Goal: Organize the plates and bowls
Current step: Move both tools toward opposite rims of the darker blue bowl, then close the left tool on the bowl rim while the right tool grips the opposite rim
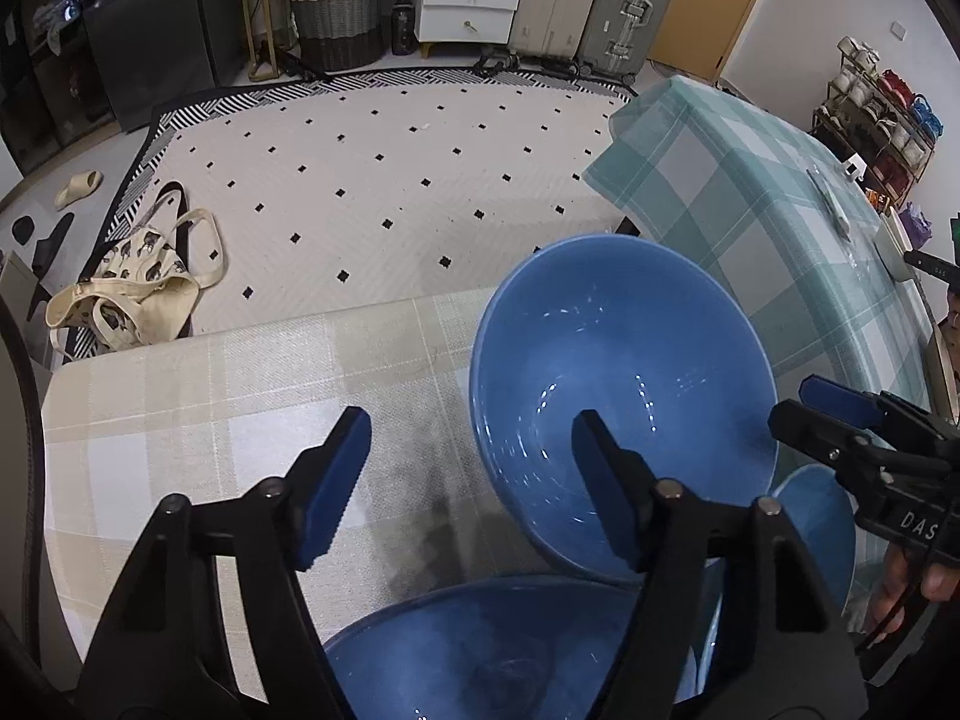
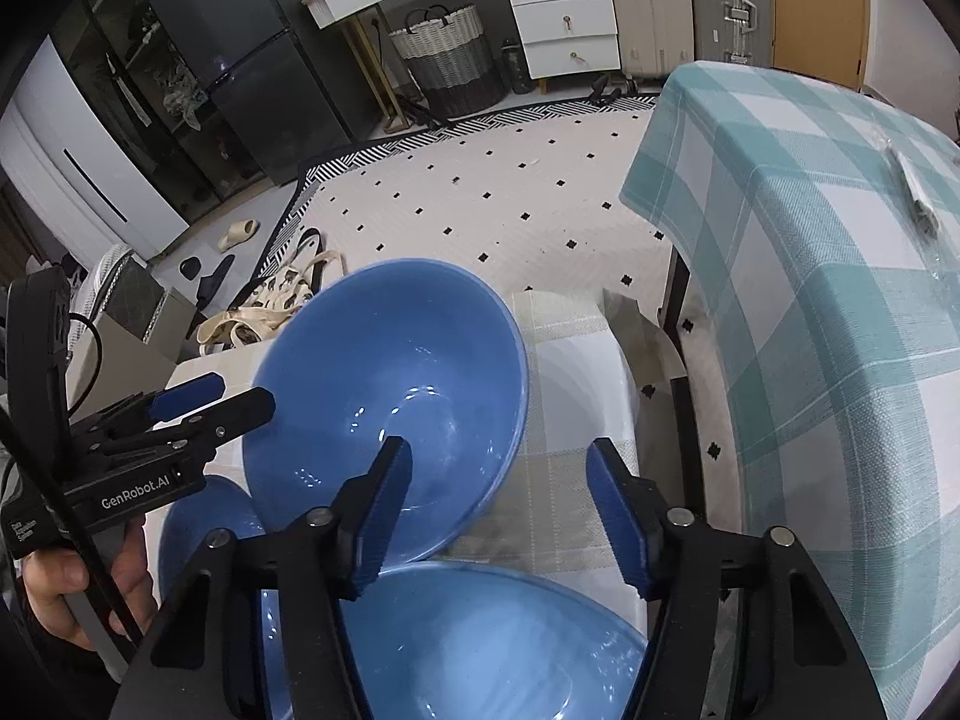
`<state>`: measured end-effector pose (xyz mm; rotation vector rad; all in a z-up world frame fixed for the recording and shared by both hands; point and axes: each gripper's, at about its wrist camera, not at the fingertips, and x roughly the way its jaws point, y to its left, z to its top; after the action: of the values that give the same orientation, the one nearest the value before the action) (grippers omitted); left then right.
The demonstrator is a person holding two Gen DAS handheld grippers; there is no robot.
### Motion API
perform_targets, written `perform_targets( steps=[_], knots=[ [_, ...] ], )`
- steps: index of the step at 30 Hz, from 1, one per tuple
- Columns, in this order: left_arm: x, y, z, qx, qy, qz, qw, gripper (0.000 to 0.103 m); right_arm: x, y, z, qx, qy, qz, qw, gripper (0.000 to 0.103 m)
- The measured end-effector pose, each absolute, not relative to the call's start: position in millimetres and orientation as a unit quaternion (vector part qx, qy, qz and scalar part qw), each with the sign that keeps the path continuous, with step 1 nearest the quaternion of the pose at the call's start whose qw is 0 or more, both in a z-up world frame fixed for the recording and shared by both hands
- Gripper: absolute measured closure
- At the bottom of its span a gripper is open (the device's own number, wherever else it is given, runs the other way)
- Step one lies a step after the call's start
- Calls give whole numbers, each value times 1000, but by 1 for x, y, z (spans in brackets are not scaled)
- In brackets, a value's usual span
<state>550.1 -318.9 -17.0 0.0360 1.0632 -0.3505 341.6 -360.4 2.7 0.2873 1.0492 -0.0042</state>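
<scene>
A large blue bowl [image 1: 618, 384] stands tilted on the beige checked cloth [image 1: 210, 420], leaning on other blue dishes. It also shows in the right wrist view [image 2: 390, 384]. A second blue bowl [image 1: 498, 648] lies below it, close to the cameras, and shows in the right wrist view [image 2: 480, 642]. A smaller blue dish [image 1: 822, 522] sits beside them; it shows in the right wrist view [image 2: 198, 528]. My left gripper [image 1: 471, 480] is open, its right finger over the tilted bowl's inside. My right gripper [image 2: 498, 510] is open, straddling the tilted bowl's near rim.
A table with a teal checked cloth [image 1: 768, 198] stands to the right, with a clear wrapper [image 1: 834, 204] on it. The floor beyond has a dotted rug [image 1: 390, 168] and a tote bag [image 1: 138, 288]. The beige cloth's far edge drops off just past the bowls.
</scene>
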Motion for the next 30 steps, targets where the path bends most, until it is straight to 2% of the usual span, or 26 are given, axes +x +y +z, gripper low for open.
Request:
perform_targets(
  steps=[2,5,10,14,19,30],
  knots=[
    [554,-322,-24,16,509,-168,844,40,345,-361,-4,136,504,-3,853,48],
    [557,-324,-34,15,518,-166,839,51,349,-363,-12,139,508,-5,850,55],
    [558,-323,-43,15,526,-170,833,69,352,-362,-22,139,515,-4,846,73],
    [562,-321,-46,10,527,-170,832,78,353,-363,-27,141,516,-5,845,76],
    [561,-324,-44,2,527,-186,829,94,353,-358,-23,133,510,-6,850,88],
    [558,-328,-36,2,518,-182,836,95,352,-357,-18,128,497,-17,858,91]
  ],
)
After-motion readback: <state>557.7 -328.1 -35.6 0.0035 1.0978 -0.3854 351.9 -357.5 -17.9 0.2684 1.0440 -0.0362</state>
